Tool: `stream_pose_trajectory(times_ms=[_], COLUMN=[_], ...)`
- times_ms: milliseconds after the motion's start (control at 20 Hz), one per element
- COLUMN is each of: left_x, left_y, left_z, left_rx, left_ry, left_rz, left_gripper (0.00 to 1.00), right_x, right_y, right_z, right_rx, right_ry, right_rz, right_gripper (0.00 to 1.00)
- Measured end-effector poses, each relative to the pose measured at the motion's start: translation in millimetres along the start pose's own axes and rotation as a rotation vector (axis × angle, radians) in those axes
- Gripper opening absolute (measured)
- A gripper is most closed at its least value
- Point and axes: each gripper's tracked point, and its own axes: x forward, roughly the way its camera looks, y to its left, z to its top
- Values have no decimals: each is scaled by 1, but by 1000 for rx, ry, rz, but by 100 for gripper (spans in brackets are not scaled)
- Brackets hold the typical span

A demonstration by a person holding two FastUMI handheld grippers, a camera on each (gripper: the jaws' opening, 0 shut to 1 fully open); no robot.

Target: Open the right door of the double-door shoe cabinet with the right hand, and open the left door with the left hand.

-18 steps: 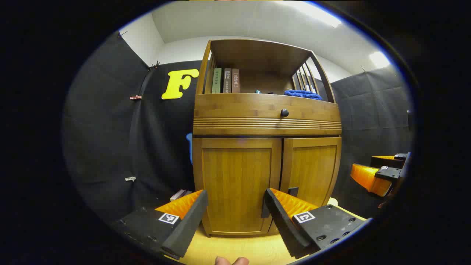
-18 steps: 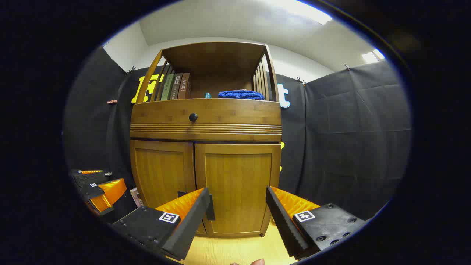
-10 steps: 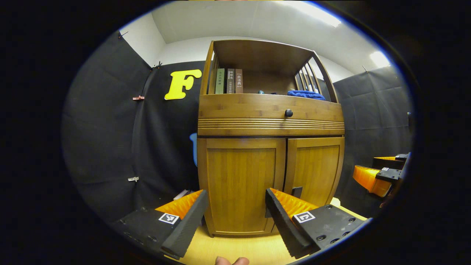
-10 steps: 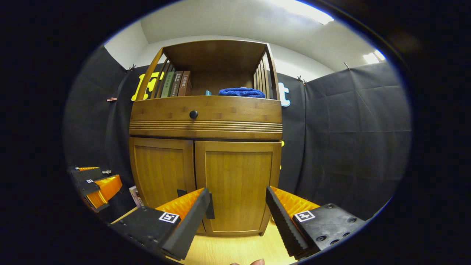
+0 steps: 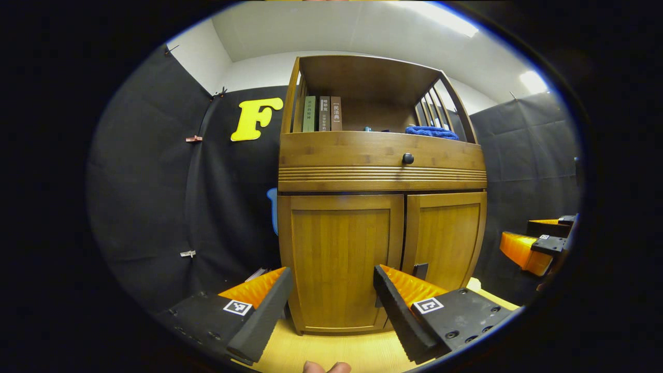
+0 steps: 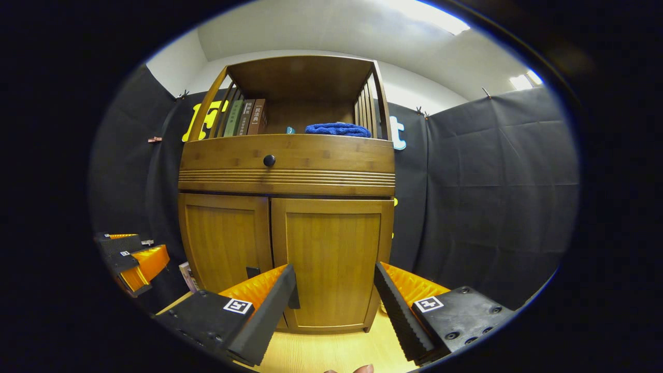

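Observation:
A wooden shoe cabinet [image 5: 380,155] [image 6: 287,160] stands ahead with both lower doors closed. In the left gripper view the left door [image 5: 339,259] lies between my open left gripper's [image 5: 331,303] fingers, and the right door [image 5: 445,233] carries a small dark handle [image 5: 420,270]. In the right gripper view the right door [image 6: 331,259] sits behind my open right gripper [image 6: 334,300]; its dark handle [image 6: 294,296] shows beside the left finger. The left door [image 6: 225,238] has a handle [image 6: 253,271] too. Neither gripper touches the cabinet. The right gripper [image 5: 536,243] shows at the far right, the left gripper [image 6: 132,256] at the far left.
A drawer with a round black knob [image 5: 407,158] [image 6: 269,160] runs above the doors. The open shelf holds books [image 5: 321,114] and a blue cloth [image 5: 432,132] [image 6: 337,129]. The cabinet stands on a pale wooden floor [image 6: 331,352]. Black cloth walls surround it. Books [image 6: 187,276] lie beside its left foot.
Both views have shifted slightly: the cabinet slid a little right in the left gripper view and a little left and up in the right gripper view. Both grippers stay open.

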Motion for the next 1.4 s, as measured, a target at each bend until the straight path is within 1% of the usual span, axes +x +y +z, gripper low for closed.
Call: stream_pose_trajectory(times_ms=[100,150,250,300,450,500,550,600,750,850,1000,1050,1100,1150,1200,1250,1350,1400], left_x=[1,2,3,3,8,9,11,14,19,24,29,32,34,36,37,38,38,38], left_y=[1,2,4,6,12,14,17,18,26,32,40,43,48,51,55,58,61,60], left_z=[0,-1,-3,-3,-7,-8,-11,-15,-22,-28,-37,-40,-42,-46,-49,-53,-57,-57], left_rx=[1,2,7,9,13,13,12,11,14,13,6,10,14,18,21,22,15,12], left_ry=[1,1,2,2,2,3,6,12,25,38,59,62,65,70,77,84,95,98], left_rz=[-1,-2,-1,-1,3,5,7,5,9,16,21,25,31,38,46,50,58,59], left_gripper=[99,99,99,99,99,99,99,99,99,99,99,97,96,96,96,96,97,97], right_x=[4,8,19,27,54,64,73,83,111,125,138,142,150,159,166,169,172,176], right_y=[5,9,21,26,40,47,54,60,74,75,76,75,77,78,82,83,86,87], right_z=[-1,-3,-8,-13,-31,-40,-50,-63,-108,-135,-160,-165,-166,-170,-177,-181,-195,-192], right_rx=[8,20,40,42,17,7,2,-1,14,25,41,39,36,34,37,43,45,54], right_ry=[2,6,20,25,25,31,43,61,152,213,244,247,247,250,262,276,316,292], right_rz=[11,23,46,58,82,93,108,119,142,142,142,139,137,130,128,127,132,143], right_gripper=[95,98,96,98,98,98,100,98,98,98,98,97,91,87,74,72,39,37])
